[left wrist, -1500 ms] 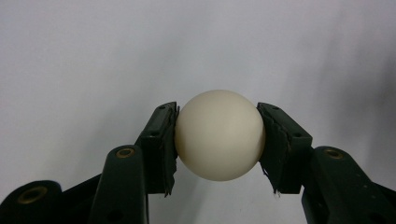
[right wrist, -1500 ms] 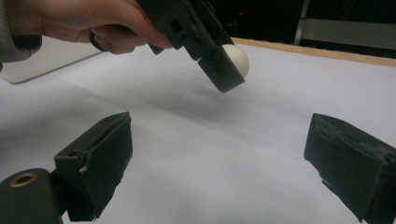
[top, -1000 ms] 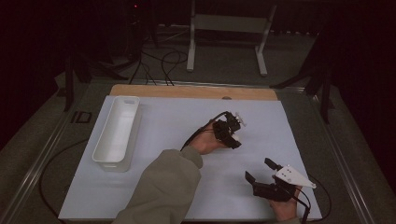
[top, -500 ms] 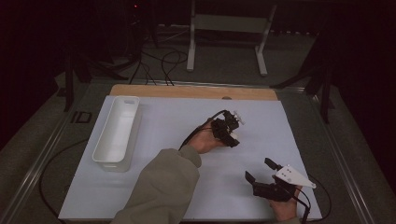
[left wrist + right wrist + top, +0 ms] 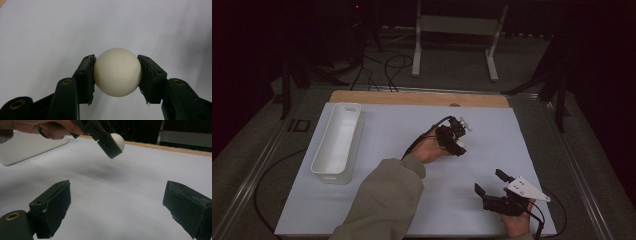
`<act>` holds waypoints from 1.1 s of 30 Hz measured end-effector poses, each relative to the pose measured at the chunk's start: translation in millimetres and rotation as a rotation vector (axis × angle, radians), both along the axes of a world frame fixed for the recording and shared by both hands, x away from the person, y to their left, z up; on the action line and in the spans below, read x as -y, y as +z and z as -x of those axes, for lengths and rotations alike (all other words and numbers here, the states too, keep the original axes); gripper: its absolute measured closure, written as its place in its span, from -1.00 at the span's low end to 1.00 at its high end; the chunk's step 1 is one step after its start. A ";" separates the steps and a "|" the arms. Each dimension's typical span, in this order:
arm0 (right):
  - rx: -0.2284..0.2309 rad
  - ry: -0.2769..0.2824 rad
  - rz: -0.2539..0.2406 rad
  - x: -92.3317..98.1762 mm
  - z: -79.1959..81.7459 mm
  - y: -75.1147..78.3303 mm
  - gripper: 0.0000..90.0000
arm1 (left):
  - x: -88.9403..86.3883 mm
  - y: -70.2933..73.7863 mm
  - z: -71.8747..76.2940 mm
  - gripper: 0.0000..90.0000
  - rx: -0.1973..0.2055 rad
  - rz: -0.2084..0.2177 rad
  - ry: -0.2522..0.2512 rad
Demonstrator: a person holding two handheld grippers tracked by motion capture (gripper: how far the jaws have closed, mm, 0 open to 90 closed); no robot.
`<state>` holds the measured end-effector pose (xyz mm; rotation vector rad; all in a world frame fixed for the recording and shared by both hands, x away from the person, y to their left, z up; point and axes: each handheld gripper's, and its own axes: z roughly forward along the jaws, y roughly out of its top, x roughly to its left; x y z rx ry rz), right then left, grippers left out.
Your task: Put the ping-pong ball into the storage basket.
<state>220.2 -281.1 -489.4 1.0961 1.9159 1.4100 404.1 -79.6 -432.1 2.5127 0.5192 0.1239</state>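
left gripper (image 5: 116, 72): jaws clamped on white ball (image 5: 117, 72), above worktop (image 5: 402, 125) | right gripper (image 5: 120, 205): jaws wide apart, nothing held

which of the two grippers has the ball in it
The left gripper: its jaws are shut on the white ball, held above the table. The right gripper stands open with nothing between its jaws.

High view of a table covered by a pale sheet (image 5: 412, 210). At centre, the left gripper (image 5: 455, 140) is closed on a small white ball (image 5: 459, 146), the sleeve (image 5: 387, 200) entering from the bottom edge. At lower right, the right gripper (image 5: 493, 182) (grey plate on top) rests with jaws apart. At left lies a long white tray (image 5: 323, 165).
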 end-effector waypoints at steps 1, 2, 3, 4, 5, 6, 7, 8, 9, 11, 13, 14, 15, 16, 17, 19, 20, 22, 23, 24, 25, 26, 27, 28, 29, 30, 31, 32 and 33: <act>0.000 0.000 0.000 0.1 0.0 0.0 -0.83 | -0.5 0.5 -0.1 0.14 0.000 -0.002 0.002; -0.001 0.000 -0.001 0.0 0.1 0.0 -0.83 | -0.9 0.8 -0.3 0.14 0.001 -0.004 0.003; -0.001 0.000 -0.001 0.0 0.1 0.0 -0.83 | -0.9 0.8 -0.3 0.14 0.001 -0.004 0.003; 0.000 0.001 0.001 0.1 0.0 0.0 -0.83 | -1.9 1.5 -0.6 0.14 0.004 -0.003 0.004; 0.000 0.001 0.000 0.0 0.1 0.0 -0.83 | -1.9 1.5 -0.6 0.14 0.004 -0.003 0.004; 0.000 0.001 0.000 -0.1 0.1 0.0 -0.83 | -2.7 2.0 -0.7 0.14 0.004 -0.002 0.007; 0.000 0.001 0.000 -0.1 0.1 0.0 -0.83 | -3.3 2.4 -0.9 0.14 0.005 -0.005 0.007; 0.000 0.001 0.000 0.0 0.1 0.0 -0.83 | -3.5 2.4 -0.9 0.14 0.005 -0.005 0.008; 0.000 0.001 0.000 0.0 0.1 0.0 -0.83 | -3.5 2.4 -0.9 0.14 0.005 -0.005 0.008; -0.001 0.001 -0.001 0.0 0.2 0.1 -0.83 | -4.3 3.0 -1.1 0.14 0.006 -0.005 0.009; 0.000 0.000 -0.001 0.0 0.2 0.1 -0.83 | -4.8 3.4 -1.1 0.14 0.006 -0.005 0.012; -0.001 0.001 -0.001 0.0 0.2 0.1 -0.83 | -5.4 3.9 -1.2 0.14 0.006 -0.005 0.013; -0.001 0.001 -0.001 0.0 0.2 0.1 -0.83 | -5.4 3.9 -1.2 0.14 0.006 -0.005 0.013; 0.000 0.001 -0.001 0.0 0.2 0.1 -0.83 | -5.9 4.2 -1.4 0.14 0.007 -0.006 0.017; 0.000 0.001 -0.001 0.0 0.2 0.1 -0.83 | -5.9 4.2 -1.4 0.14 0.007 -0.006 0.017; 0.000 0.000 -0.002 0.1 0.2 0.1 -0.83 | -6.9 4.6 -1.9 0.14 0.009 -0.006 0.017; -0.001 0.000 -0.002 0.1 0.2 0.1 -0.83 | -7.9 5.0 -2.1 0.14 0.008 -0.007 0.019; -0.001 0.001 -0.001 0.0 0.2 0.1 -0.83 | -8.8 5.5 -2.3 0.14 0.008 -0.005 0.023; -0.001 0.001 -0.001 0.0 0.2 0.1 -0.83 | -8.8 5.5 -2.3 0.14 0.008 -0.005 0.023; -0.001 0.001 -0.001 -0.1 0.2 0.1 -0.83 | -9.9 6.6 -2.6 0.14 0.010 -0.010 0.021; 0.000 0.001 0.000 0.0 0.1 0.0 -0.83 | -9.9 6.6 -2.6 0.14 0.010 -0.010 0.021; -0.001 0.000 -0.001 0.0 0.2 0.1 -0.83 | -10.5 7.0 -2.6 0.14 0.011 -0.008 0.023; -0.001 0.000 -0.001 0.0 0.2 0.1 -0.83 | -10.5 7.0 -2.6 0.14 0.011 -0.008 0.023; 0.000 0.000 -0.001 0.0 0.2 0.1 -0.83 | -11.2 7.5 -2.8 0.14 0.014 -0.008 0.024; 0.000 0.000 -0.001 0.0 0.2 0.1 -0.83 | -11.2 7.5 -2.8 0.14 0.014 -0.008 0.024; 0.000 0.001 0.000 -0.1 0.1 0.0 -0.83 | -12.0 8.0 -3.0 0.14 0.015 -0.007 0.024; 0.000 0.001 0.000 -0.1 0.0 0.0 -0.83 | -12.5 8.4 -3.2 0.14 0.016 -0.007 0.026; 0.000 0.001 0.000 -0.1 0.0 -0.1 -0.83 | -12.7 8.5 -3.2 0.14 0.016 -0.006 0.028; 0.000 0.001 0.000 -0.1 0.0 -0.1 -0.83 | -12.7 8.5 -3.2 0.14 0.016 -0.006 0.028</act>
